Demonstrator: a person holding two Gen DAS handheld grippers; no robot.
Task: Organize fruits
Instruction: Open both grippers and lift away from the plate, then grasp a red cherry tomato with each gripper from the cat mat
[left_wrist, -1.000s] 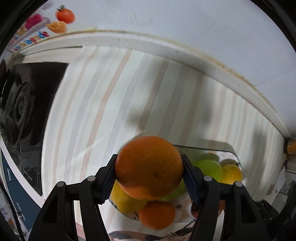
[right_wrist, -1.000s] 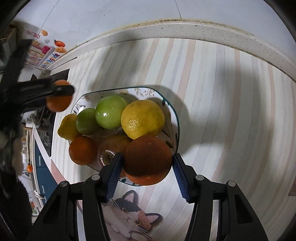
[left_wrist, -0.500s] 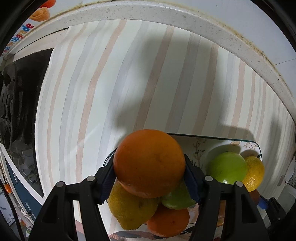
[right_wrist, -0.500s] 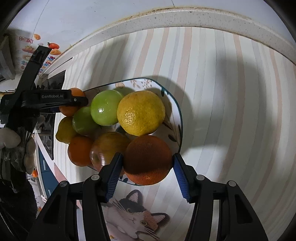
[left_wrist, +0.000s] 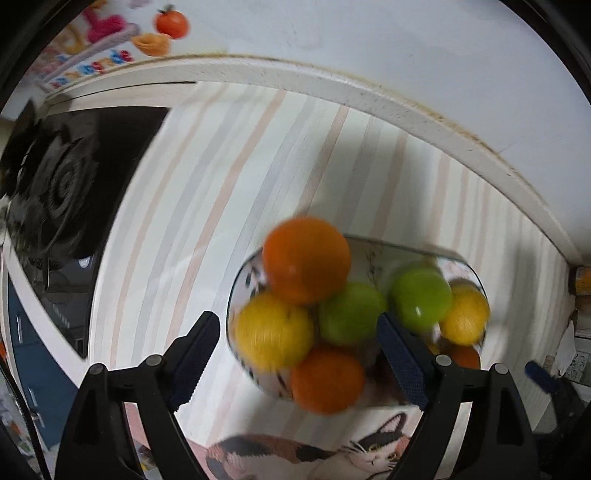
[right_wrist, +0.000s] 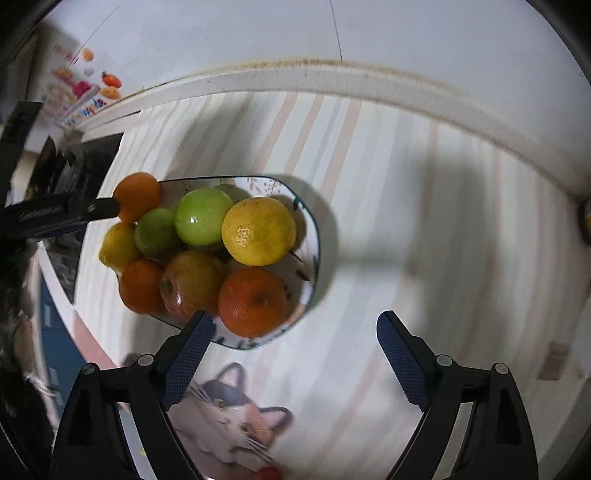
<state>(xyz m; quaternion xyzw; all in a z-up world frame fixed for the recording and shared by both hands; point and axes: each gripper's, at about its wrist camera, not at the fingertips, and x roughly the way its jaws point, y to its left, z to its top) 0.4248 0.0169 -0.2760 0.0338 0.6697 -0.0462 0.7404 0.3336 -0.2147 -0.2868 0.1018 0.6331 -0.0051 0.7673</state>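
Note:
A patterned plate (right_wrist: 308, 236) on the striped counter holds several fruits: oranges, green apples, yellow citrus and a reddish apple. My left gripper (left_wrist: 299, 354) is open above the plate's near side; an orange (left_wrist: 306, 258) lies on the pile just beyond its fingers. My right gripper (right_wrist: 295, 350) is open and empty, pulled back from the plate; an orange (right_wrist: 253, 301) sits at the plate's near edge just ahead of its left finger. The left gripper's finger (right_wrist: 55, 216) shows beside the far-left orange (right_wrist: 136, 195).
A black gas stove (left_wrist: 62, 192) lies at the left of the counter. A white raised ledge (right_wrist: 332, 81) and wall run along the back. A cat-print mat (right_wrist: 229, 410) lies in front of the plate. An orange-capped item (left_wrist: 581, 280) stands at the far right.
Both grippers have opened and let go of their oranges, which now rest on the plate. Both grippers have drawn back from the fruit.

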